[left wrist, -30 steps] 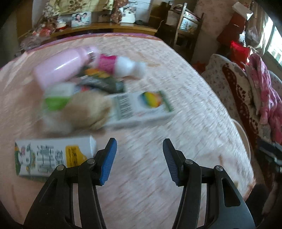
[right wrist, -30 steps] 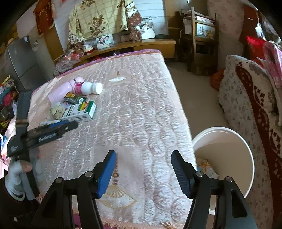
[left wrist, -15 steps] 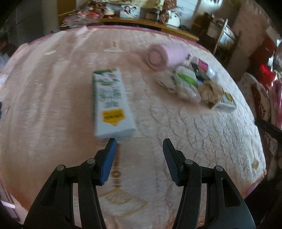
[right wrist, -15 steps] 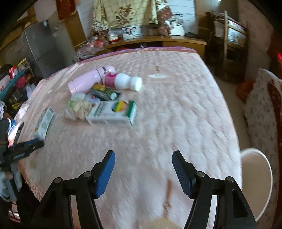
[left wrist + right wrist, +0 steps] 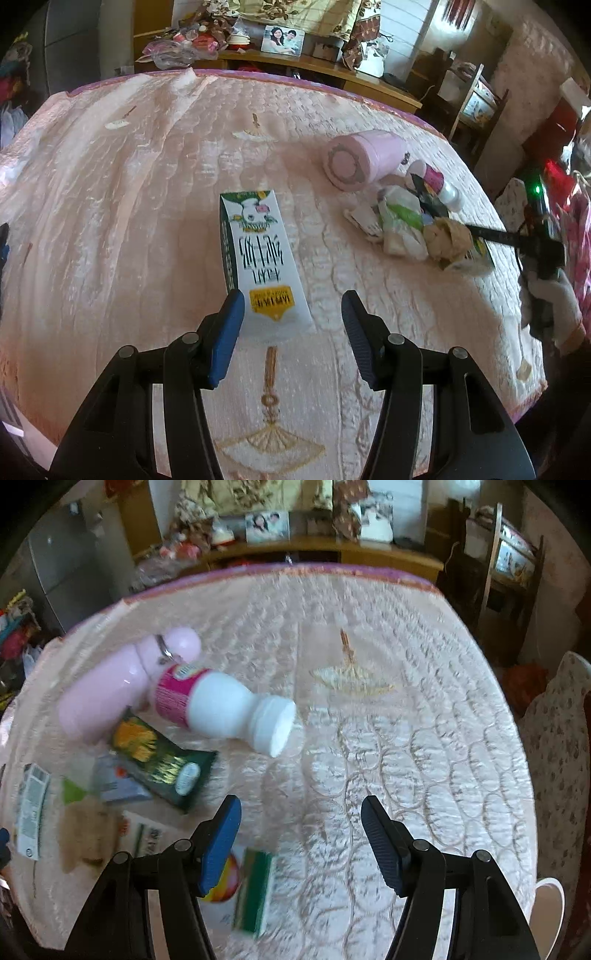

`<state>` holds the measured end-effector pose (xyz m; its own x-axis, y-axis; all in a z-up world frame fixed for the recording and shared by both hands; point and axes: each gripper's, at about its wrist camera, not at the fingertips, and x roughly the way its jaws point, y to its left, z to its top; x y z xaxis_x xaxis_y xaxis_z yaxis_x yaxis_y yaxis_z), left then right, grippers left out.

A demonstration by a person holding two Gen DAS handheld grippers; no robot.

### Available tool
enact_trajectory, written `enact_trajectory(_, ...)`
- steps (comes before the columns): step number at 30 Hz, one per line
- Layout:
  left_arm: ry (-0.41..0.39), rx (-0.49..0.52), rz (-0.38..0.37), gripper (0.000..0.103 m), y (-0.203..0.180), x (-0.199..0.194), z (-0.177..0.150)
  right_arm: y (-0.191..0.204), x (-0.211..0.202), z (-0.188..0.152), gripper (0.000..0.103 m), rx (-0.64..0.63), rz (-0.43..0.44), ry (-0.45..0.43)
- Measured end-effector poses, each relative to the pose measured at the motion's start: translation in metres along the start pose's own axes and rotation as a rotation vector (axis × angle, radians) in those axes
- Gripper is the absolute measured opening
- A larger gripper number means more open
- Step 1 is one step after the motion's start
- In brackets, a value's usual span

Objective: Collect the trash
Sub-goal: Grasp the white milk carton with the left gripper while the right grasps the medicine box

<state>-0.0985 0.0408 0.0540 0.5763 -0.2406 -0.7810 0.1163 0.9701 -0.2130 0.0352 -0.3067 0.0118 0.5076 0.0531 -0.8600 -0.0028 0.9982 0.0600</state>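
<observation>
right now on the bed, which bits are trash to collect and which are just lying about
Trash for the job:
- milk carton
- white bottle
- dark snack wrapper
- crumpled tissue
- green-ended box
- white bin

Probably just lying about:
- pink flask
- framed photo
- quilted bedspread

**Hand-held grippers and glove: appearance**

Left hand-held gripper (image 5: 291, 321): two black plastic arms with triangular cut-outs, each ending in a blue ribbed pad (image 5: 227, 334); round silver screw heads mark the pivots. Right hand-held gripper (image 5: 301, 829): the same build, with black frame, blue ribbed pads and silver screws (seen from the left wrist view, its body carries a small green light). The person's right hand (image 5: 554, 310) wears a white glove.
</observation>
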Motion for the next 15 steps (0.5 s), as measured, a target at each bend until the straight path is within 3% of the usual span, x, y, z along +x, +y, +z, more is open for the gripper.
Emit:
enact_trajectory(6, -0.004, -0.033, -0.005, 0.053, 0.007, 0.007, 0.006, 0.015, -0.018, -0.035, 0.065, -0.063, 0.097, 0.063)
enact_trajectory(15, -0.016, -0.035, -0.009, 0.055, 0.004, 0.012, 0.011, 0.051, -0.071, -0.083, 0.069, -0.103, 0.179, -0.015)
